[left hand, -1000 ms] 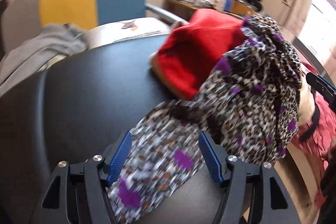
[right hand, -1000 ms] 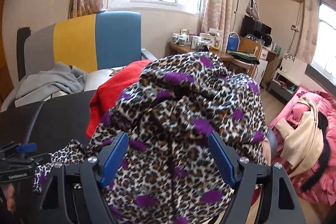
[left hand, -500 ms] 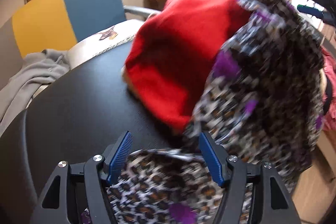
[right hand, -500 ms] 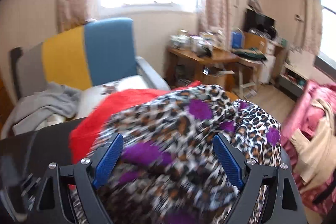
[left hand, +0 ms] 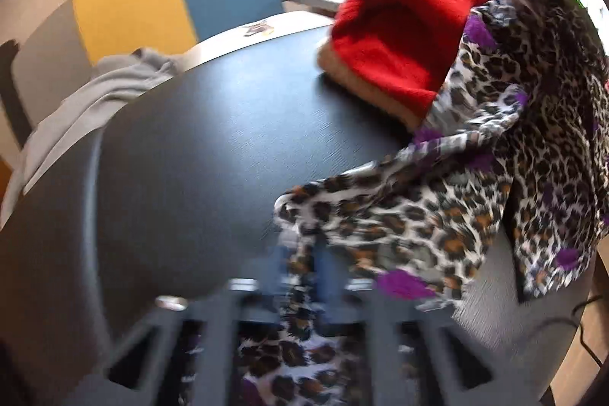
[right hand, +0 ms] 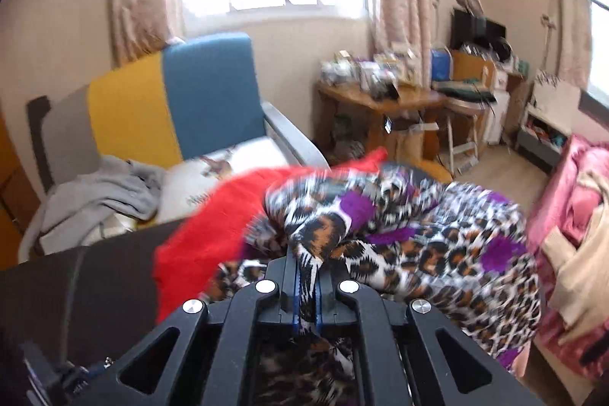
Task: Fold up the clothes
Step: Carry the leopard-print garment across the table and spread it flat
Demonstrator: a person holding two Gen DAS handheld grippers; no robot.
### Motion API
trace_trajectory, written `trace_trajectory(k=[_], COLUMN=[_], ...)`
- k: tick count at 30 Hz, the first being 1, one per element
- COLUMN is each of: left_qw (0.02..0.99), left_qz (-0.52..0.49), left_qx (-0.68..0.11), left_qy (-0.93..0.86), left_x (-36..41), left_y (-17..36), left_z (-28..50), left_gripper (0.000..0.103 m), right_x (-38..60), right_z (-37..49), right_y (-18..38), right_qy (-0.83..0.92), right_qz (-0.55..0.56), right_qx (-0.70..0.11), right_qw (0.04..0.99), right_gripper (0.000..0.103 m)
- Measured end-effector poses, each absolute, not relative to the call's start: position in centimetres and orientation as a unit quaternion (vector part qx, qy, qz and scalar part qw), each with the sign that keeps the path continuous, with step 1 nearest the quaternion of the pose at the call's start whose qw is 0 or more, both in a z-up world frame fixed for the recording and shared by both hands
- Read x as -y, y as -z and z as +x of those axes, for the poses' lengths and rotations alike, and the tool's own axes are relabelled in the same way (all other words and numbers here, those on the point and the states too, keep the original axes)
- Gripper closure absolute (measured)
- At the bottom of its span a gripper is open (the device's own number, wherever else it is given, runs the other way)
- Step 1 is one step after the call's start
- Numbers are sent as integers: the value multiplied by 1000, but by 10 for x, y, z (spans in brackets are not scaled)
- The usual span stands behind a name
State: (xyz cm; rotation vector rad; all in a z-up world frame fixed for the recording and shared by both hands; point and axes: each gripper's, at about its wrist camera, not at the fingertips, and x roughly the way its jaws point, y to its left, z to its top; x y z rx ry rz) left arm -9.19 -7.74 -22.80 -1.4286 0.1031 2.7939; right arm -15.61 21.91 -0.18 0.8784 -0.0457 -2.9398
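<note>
A leopard-print garment with purple spots [left hand: 437, 215] lies bunched on the right of the black table [left hand: 190, 158], draped over a red garment [left hand: 399, 37]. My left gripper [left hand: 304, 276] is blurred by motion; its jaws stand close together on an edge of the leopard garment. In the right wrist view my right gripper [right hand: 306, 288] is shut on a fold of the leopard garment [right hand: 437, 246], with the red garment [right hand: 220, 227] to its left.
A blue, yellow and grey armchair [right hand: 171, 101] stands behind the table with a grey garment [right hand: 95, 193] and a white cushion [right hand: 228, 162] on it. A cluttered wooden desk [right hand: 380, 101] is at the back. Pink bedding [right hand: 571, 234] lies at the right.
Both grippers were open around the leopard garment and have closed on it. The right gripper has risen above the pile. The left view has pulled back from the red garment.
</note>
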Motion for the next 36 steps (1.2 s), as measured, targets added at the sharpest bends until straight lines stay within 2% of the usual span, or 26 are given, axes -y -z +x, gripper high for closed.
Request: trace_trajectory(k=[4,9,16,19,23,27,32,36], left_qw=[-63,-181,-338,-381,-411,-419,-386,-318], left_qz=[-443,-397,-356,-367,-375,-389,-384,-394], left_qx=[18,95,130,158,177,181,192,190], left_qy=[-894,-895,-861,-834,-812,-800,-816,-841], left_x=[133,238,339,371,391,400,385,355], left_y=[212,173,139,143,153,167,167,168], left_z=[-46,28,125,148,174,177,166,142], left_gripper=[98,98,98,97,95,92,92,85], right_x=[-184,-124,4,62,97,59,-26,-91], right_z=[-122,-105,-127,-148,-155,-141,-114,-68], right_y=[-27,-36,-13,11,44,67,95,123], right_qy=[962,950,892,859,841,845,849,854], right_qz=[252,247,295,345,394,407,439,461], right_qx=[22,38,69,59,20,11,13,-47], right_qw=[97,187,335,374,370,346,292,236], right_gripper=[99,99,99,95,79,64,61,58])
